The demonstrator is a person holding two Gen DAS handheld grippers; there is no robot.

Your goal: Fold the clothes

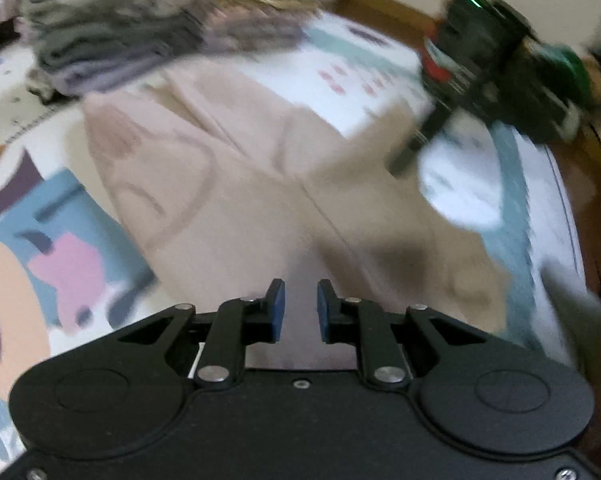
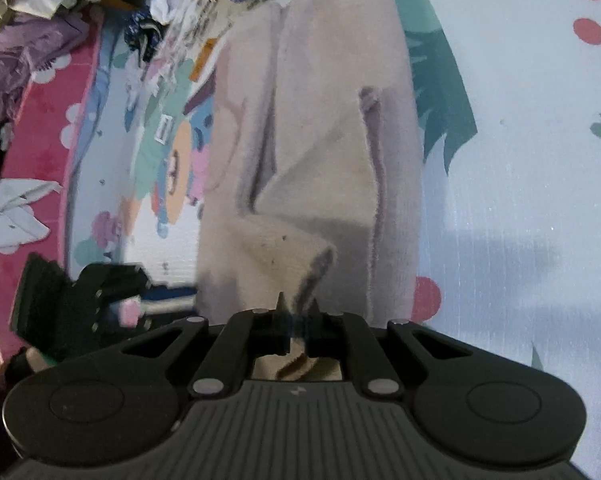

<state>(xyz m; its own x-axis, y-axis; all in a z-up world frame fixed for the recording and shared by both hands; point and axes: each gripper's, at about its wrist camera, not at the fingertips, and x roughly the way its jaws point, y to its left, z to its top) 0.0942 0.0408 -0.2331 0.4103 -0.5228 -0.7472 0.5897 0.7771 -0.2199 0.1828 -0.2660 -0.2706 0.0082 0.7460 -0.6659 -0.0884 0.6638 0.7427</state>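
A pale pink-beige garment lies spread on a cartoon-printed mat. My left gripper hovers just above the garment's near part, jaws open with a narrow gap and nothing between the blue pads. The other gripper appears blurred at the upper right of the left wrist view, its fingers down at the garment's far right edge. In the right wrist view my right gripper is shut on a folded-up corner of the garment, which stretches away over the mat.
A heap of grey and lilac clothes sits at the garment's far end. More crumpled clothes lie past the mat's pink border. Wooden floor shows beyond the mat's edge. The left gripper's body is at the lower left.
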